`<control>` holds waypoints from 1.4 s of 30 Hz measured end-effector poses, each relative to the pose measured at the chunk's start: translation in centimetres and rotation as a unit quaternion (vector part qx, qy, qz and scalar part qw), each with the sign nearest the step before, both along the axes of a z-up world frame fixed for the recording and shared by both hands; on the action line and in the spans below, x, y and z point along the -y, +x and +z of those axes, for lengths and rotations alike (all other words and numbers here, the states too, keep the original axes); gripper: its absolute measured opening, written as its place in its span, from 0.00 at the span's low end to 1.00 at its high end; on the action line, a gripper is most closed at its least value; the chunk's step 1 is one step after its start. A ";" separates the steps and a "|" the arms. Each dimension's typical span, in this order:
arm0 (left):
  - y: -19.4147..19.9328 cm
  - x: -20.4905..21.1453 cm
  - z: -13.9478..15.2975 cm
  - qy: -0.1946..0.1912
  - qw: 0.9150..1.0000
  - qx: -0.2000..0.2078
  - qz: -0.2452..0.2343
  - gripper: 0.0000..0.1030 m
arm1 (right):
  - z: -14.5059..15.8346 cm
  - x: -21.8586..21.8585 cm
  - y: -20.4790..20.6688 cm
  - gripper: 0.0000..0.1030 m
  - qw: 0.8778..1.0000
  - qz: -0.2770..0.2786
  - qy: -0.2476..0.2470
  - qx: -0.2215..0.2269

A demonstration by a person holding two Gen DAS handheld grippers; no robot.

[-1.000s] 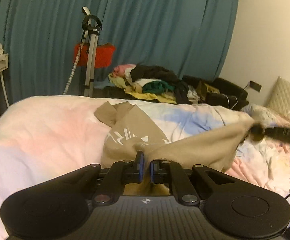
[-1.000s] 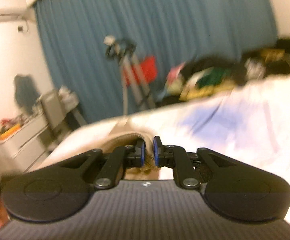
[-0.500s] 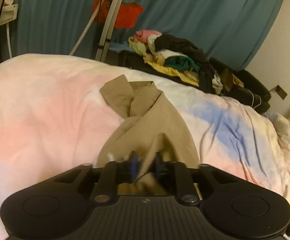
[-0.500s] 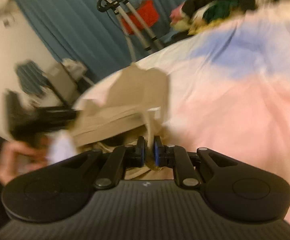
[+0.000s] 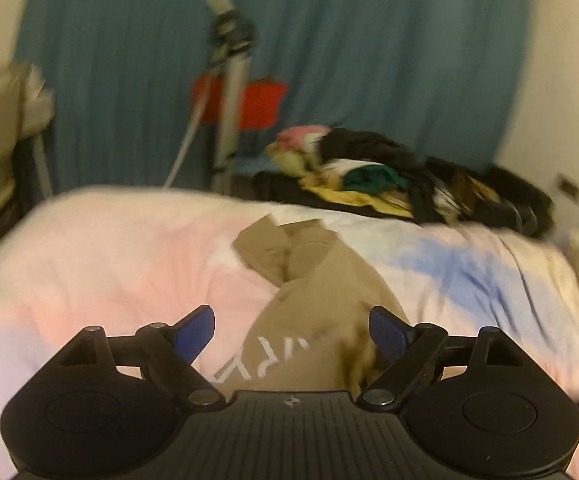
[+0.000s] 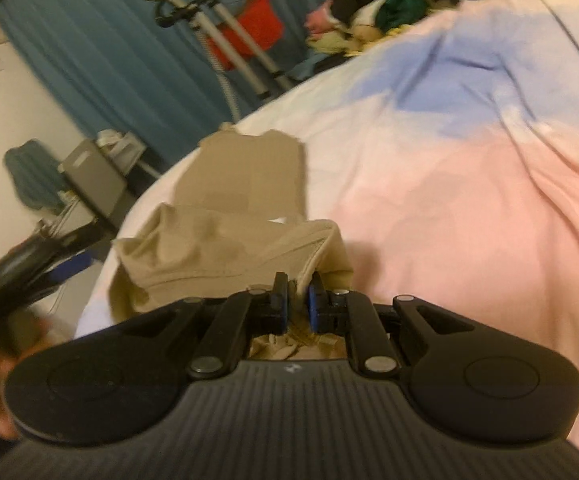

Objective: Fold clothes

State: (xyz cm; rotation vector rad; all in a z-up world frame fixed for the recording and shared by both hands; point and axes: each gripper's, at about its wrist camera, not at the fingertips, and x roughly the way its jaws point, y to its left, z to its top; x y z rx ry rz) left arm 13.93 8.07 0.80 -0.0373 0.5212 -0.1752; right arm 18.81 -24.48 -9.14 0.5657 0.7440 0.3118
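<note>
Tan t-shirt (image 5: 321, 300) is on the bed (image 5: 89, 264), long axis running near to far. Left claw (image 5: 291, 330) is spread wide right over its near end, gripping nothing. Right claw (image 6: 298, 304) is pinched onto the near hem, so it's the one in contact.

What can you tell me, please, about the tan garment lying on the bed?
The tan garment is soft, matte cloth with white lettering near its close end. It lies partly folded and rumpled on the pastel pink, white and blue duvet, its far end doubled into flat flaps. The right gripper has its jaws shut on a bunched edge of it, lifting a ridge of cloth. The left gripper hangs above the lettered part, jaws wide apart and gripping nothing.
</note>
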 end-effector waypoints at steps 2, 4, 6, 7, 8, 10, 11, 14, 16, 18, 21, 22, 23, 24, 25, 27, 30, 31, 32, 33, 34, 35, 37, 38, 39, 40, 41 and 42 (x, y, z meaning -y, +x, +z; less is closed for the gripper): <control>-2.1 2.6 -0.2 0.093 0.994 0.032 -0.053 0.87 | -0.2 0.2 -0.1 0.13 1.000 -0.012 -0.005 -0.007; -3.3 5.5 -1.2 0.182 0.977 0.058 -0.094 0.90 | -0.4 0.4 -0.2 0.13 1.000 -0.021 -0.011 -0.012; -4.1 7.9 -2.7 0.246 0.958 0.071 -0.128 0.90 | -0.3 0.2 -0.4 0.13 0.999 -0.023 -0.026 -0.012; -4.4 8.9 -3.5 0.272 0.949 0.076 -0.142 0.90 | -0.3 0.1 -0.6 0.13 0.999 -0.023 -0.034 -0.012; -4.7 9.9 -4.3 0.298 0.939 0.085 -0.149 0.90 | -0.3 0.0 -0.8 0.13 0.999 -0.022 -0.041 -0.011; -4.9 11.3 -5.8 0.345 0.921 0.096 -0.150 0.90 | -0.3 -0.2 -1.0 0.13 0.998 -0.022 -0.056 -0.009; -4.7 11.8 -6.6 0.367 0.913 0.105 -0.145 0.90 | -0.3 -0.4 -1.1 0.13 0.998 -0.021 -0.061 -0.008; -3.9 12.7 -7.7 0.395 0.902 0.134 -0.109 0.90 | -0.2 -0.7 -1.2 0.13 0.997 -0.018 -0.078 -0.002; -3.0 12.3 -7.1 0.378 0.912 0.151 -0.047 0.90 | -0.2 -1.0 -1.3 0.13 0.996 -0.017 -0.091 0.001; -2.4 11.5 -5.6 0.337 0.926 0.168 0.005 0.90 | -0.2 -1.2 -1.4 0.13 0.995 -0.017 -0.102 0.005; -2.8 9.9 -3.0 0.259 0.945 0.195 0.042 0.90 | 0.2 -2.0 -1.9 0.13 0.992 -0.011 -0.126 0.025; -3.0 9.5 -2.3 0.239 0.949 0.200 0.050 0.90 | 0.4 -2.3 -2.0 0.13 0.990 -0.009 -0.134 0.032; -3.2 9.3 -1.9 0.231 0.950 0.204 0.056 0.90 | 0.5 -2.6 -2.2 0.13 0.989 -0.007 -0.142 0.039; -3.4 9.1 -1.5 0.223 0.950 0.208 0.062 0.90 | 0.6 -2.8 -2.4 0.14 0.988 -0.005 -0.151 0.045; -3.5 8.9 -1.2 0.215 0.951 0.212 0.067 0.90 | 0.7 -3.1 -2.5 0.14 0.986 -0.003 -0.159 0.052; -3.9 8.6 -0.4 0.199 0.952 0.220 0.079 0.90 | 1.0 -3.6 -2.8 0.14 0.982 0.001 -0.175 0.065; -4.7 8.1 0.5 0.176 0.951 0.238 0.091 0.90 | 1.4 -4.4 -3.3 0.21 0.976 0.006 -0.199 0.085; -5.1 8.0 0.9 0.168 0.949 0.251 0.090 0.90 | 1.5 -4.7 -3.5 0.36 0.974 0.008 -0.207 0.092; -5.5 7.9 1.3 0.160 0.947 0.264 0.089 0.90 | 1.8 -5.2 -3.9 0.45 0.969 0.009 -0.222 0.109; -6.0 8.0 1.5 0.155 0.946 0.269 0.088 0.90 | 2.0 -6.0 -4.4 0.65 0.961 0.008 -0.241 0.137; -6.4 8.0 1.8 0.151 0.946 0.275 0.087 0.91 | 2.3 -6.6 -5.0 0.78 0.952 0.008 -0.256 0.167; -6.8 8.0 2.1 0.146 0.945 0.281 0.086 0.91 | 2.5 -7.3 -5.5 0.79 0.944 0.008 -0.268 0.192; -7.6 8.1 2.7 0.136 0.943 0.293 0.084 0.91 | 2.9 -8.4 -6.2 0.79 0.929 0.006 -0.287 0.234; -8.0 8.2 2.9 0.131 0.942 0.298 0.083 0.91 | 3.0 -8.9 -6.2 0.79 0.925 0.005 -0.290 0.246; -8.3 8.2 3.0 0.128 0.942 0.300 0.082 0.91 | 3.0 -9.4 -6.1 0.79 0.924 0.003 -0.288 0.251; -8.5 8.3 3.1 0.125 0.941 0.303 0.082 0.91 | 3.1 -9.7 -5.8 0.79 0.925 0.000 -0.285 0.253; -8.7 8.5 3.2 0.126 0.940 0.306 0.083 0.91 | 3.2 -10.0 -5.4 0.79 0.926 -0.004 -0.279 0.252; -8.8 8.6 3.1 0.129 0.939 0.308 0.084 0.91 | 3.4 -9.7 -5.1 0.79 0.932 -0.011 -0.268 0.244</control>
